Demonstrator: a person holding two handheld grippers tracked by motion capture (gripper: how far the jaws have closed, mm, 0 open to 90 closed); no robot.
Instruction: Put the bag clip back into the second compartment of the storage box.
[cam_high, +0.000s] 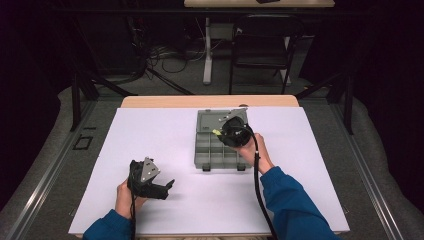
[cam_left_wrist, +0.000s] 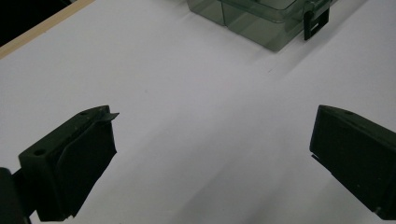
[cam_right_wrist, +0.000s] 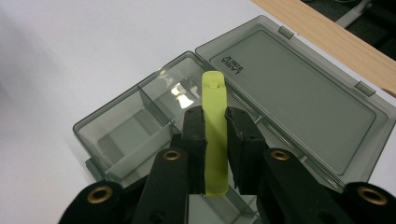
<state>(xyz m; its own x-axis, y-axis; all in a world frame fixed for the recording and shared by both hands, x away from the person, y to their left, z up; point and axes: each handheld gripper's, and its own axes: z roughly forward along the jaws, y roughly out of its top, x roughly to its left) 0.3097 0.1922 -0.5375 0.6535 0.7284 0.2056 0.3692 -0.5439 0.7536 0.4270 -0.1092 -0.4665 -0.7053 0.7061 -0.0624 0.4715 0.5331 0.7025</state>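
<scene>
The right gripper (cam_right_wrist: 215, 140) is hovering over the open grey box (cam_high: 204, 156) at the middle of the table (cam_high: 150, 130), and its jaws are clamping a slim yellow-green stick (cam_right_wrist: 215, 126) between them. In the right gripper view the stick is lying lengthwise along the jaws, its capped end poking out beyond the tips and pointing toward the hinge where the flat lid (cam_right_wrist: 299, 93) is folded back. Directly beneath it the divided compartments (cam_right_wrist: 126, 133) are sitting empty, as far as I can see, so the stick is hanging just above the tray half and not over the lid.

That seems to be what the coming move depends on: the stick's long axis is running roughly across the nearest cells toward the lid, so I judge the hand will need to tip or turn it to line it up with a cell before letting go.

The left gripper (cam_left_wrist: 212, 144) is resting well apart from the box, near the person's edge of the table, with its jaws standing wide and nothing between them. In its own view a corner of the box is showing at the far edge. The right hand is plainly the nearer one.
</scene>
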